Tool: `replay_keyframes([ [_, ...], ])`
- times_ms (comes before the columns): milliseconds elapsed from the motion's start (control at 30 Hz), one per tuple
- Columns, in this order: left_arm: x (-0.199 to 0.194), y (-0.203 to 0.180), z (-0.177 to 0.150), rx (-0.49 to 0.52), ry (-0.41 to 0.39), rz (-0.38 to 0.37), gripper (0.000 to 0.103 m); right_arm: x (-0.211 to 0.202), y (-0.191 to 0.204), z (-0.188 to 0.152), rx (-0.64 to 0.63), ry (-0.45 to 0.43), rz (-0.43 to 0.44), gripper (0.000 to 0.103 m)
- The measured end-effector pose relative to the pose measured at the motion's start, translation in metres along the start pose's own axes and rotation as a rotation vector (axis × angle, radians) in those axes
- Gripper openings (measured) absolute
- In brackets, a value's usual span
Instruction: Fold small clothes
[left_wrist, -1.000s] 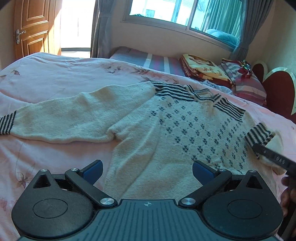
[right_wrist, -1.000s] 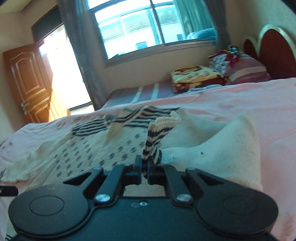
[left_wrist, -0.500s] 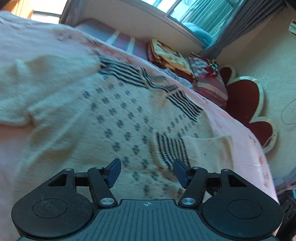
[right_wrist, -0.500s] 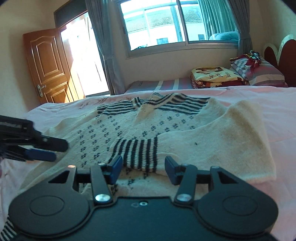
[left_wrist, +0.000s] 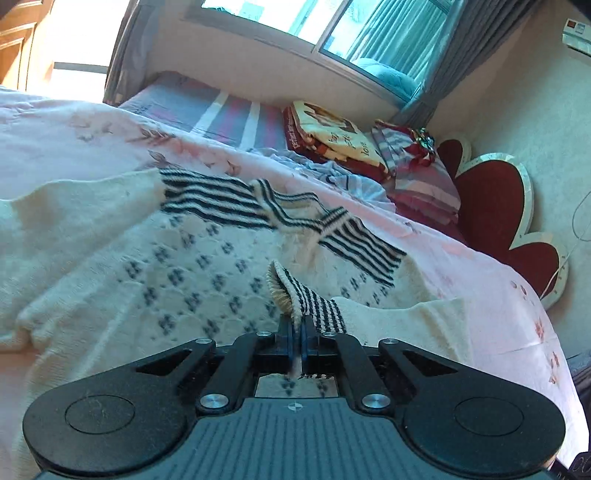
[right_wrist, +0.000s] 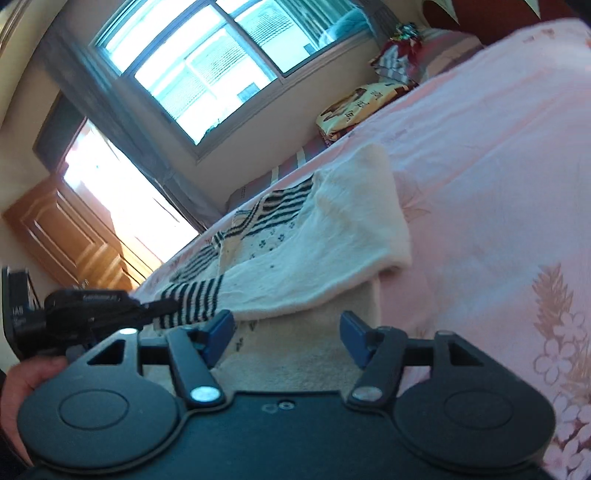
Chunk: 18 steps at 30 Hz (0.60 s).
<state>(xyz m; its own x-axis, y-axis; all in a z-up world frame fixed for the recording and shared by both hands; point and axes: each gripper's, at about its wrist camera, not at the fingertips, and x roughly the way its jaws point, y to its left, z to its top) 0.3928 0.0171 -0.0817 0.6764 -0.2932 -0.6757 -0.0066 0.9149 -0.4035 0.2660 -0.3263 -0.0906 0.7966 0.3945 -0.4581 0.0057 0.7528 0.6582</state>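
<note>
A cream knitted sweater (left_wrist: 184, 266) with dark diamond dots and black-striped shoulders lies spread on the pink bed sheet (left_wrist: 55, 147). Its right sleeve (right_wrist: 332, 251) is folded across the body. My left gripper (left_wrist: 296, 332) is shut on that sleeve's striped cuff (left_wrist: 310, 299), lifting it slightly. In the right wrist view the left gripper (right_wrist: 159, 306) shows at the left edge, pinching the cuff (right_wrist: 192, 302). My right gripper (right_wrist: 286, 334) hovers over the sweater's lower part. Its jaws are opening, and its blue pads (right_wrist: 218, 332) press on nothing.
Folded blankets and pillows (left_wrist: 332, 136) are stacked at the head of the bed by a red headboard (left_wrist: 498, 206). A window and a wooden door (right_wrist: 66, 236) lie beyond. A hand (right_wrist: 26, 380) holds the left gripper. Bare pink sheet (right_wrist: 498, 184) stretches to the right.
The right gripper let go of the striped cuff, opened, rolled and drew away. The left gripper moved in to the cuff and shut on it.
</note>
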Motion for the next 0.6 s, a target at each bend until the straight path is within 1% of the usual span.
replay_keyframes([
  [67, -0.004, 0.017, 0.002, -0.015, 0.011, 0.02, 0.004, 0.006, -0.013, 0.005, 0.103, 0.0, 0.051, 0.072],
  [133, -0.004, 0.032, 0.002, -0.044, 0.03, 0.016, 0.004, 0.014, -0.026, 0.009, 0.215, -0.003, 0.093, 0.071],
  [200, -0.003, 0.04, 0.001, -0.054, 0.033, 0.014, 0.004, 0.025, -0.036, 0.012, 0.307, -0.003, 0.13, 0.07],
  [300, -0.006, 0.046, -0.003, -0.059, 0.024, 0.026, 0.004, 0.039, -0.051, 0.017, 0.427, -0.024, 0.176, 0.065],
  [400, -0.004, 0.054, -0.005, -0.079, 0.026, 0.035, 0.004, 0.047, -0.062, 0.022, 0.509, -0.051, 0.183, 0.059],
  [467, -0.001, 0.056, -0.006, -0.076, 0.034, 0.04, 0.004, 0.05, -0.065, 0.026, 0.525, -0.068, 0.172, 0.057],
  [500, 0.001, 0.056, -0.007, -0.073, 0.041, 0.042, 0.004, 0.053, -0.066, 0.027, 0.53, -0.07, 0.156, 0.052],
  [533, 0.003, 0.057, -0.008, -0.07, 0.046, 0.046, 0.004, 0.055, -0.067, 0.028, 0.527, -0.064, 0.132, 0.043],
  [567, 0.003, 0.056, -0.008, -0.068, 0.042, 0.05, 0.004, 0.054, -0.066, 0.029, 0.516, -0.064, 0.095, 0.015],
  [600, 0.002, 0.055, -0.008, -0.063, 0.033, 0.051, 0.004, 0.054, -0.065, 0.029, 0.48, -0.078, 0.041, 0.008],
])
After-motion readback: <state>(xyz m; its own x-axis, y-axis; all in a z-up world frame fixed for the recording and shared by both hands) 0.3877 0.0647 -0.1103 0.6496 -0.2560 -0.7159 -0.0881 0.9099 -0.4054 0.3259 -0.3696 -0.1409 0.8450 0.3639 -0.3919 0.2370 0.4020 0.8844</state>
